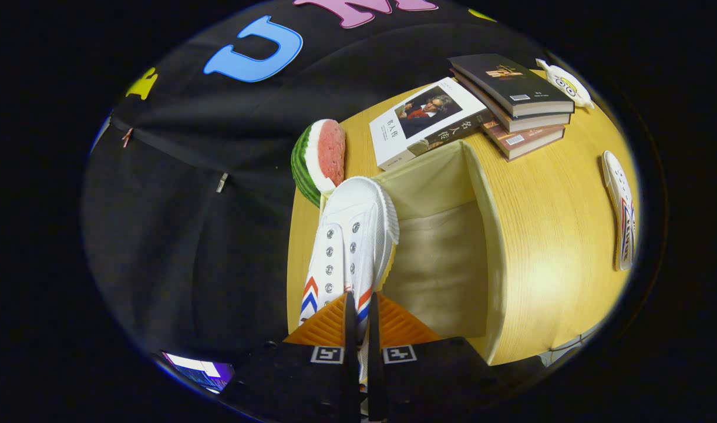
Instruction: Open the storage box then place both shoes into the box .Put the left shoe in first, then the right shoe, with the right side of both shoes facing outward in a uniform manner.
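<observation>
Between the claw [358, 320], nearly closed, a white shoe [349, 241], probably the first; next, lowering into open box [481, 200] ahead.

"名人传" on the cover and spine of the white book [393, 138]

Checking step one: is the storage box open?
Open: the storage box shows its bare inside, and the white shoe pinched by the fingers hangs at its edge.
</observation>
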A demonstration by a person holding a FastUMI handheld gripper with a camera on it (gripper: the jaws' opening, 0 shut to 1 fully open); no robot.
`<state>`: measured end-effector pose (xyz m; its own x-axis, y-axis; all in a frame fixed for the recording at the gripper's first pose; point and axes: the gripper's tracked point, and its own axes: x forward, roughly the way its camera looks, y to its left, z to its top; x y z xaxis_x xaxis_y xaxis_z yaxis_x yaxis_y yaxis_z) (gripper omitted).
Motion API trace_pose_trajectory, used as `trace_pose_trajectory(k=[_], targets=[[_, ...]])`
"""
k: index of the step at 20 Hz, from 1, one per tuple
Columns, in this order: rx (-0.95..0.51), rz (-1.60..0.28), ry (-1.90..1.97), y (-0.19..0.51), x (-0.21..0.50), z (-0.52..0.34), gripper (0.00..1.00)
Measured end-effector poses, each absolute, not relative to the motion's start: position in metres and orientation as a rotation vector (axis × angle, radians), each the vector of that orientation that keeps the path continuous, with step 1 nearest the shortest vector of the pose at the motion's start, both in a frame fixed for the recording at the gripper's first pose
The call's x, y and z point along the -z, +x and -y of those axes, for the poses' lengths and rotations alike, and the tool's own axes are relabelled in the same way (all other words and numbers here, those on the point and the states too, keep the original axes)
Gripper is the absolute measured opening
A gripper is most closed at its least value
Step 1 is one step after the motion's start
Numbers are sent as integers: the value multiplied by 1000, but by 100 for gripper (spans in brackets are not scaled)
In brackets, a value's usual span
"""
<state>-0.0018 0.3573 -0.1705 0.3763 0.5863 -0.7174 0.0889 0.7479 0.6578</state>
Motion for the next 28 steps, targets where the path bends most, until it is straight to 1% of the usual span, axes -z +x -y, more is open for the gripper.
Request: trace_pose_trajectory(k=[1,3,4,5,8,12,17,19,25,28], targets=[[-386,-1151,740,0,159,-368,15],[-455,-1143,754,0,143,-384,72],[-454,-1114,691,3,139,-369,100],[-460,-1076,614,4,137,-360,99],[-441,-968,474,12,121,-311,99],[-330,-882,484,20,101,-210,98],[-144,-894,461,17,130,-68,99],[-89,-900,494,16,138,-29,98],[3,-955,465,7,182,63,99],[9,-1005,456,-2,209,88,99]])
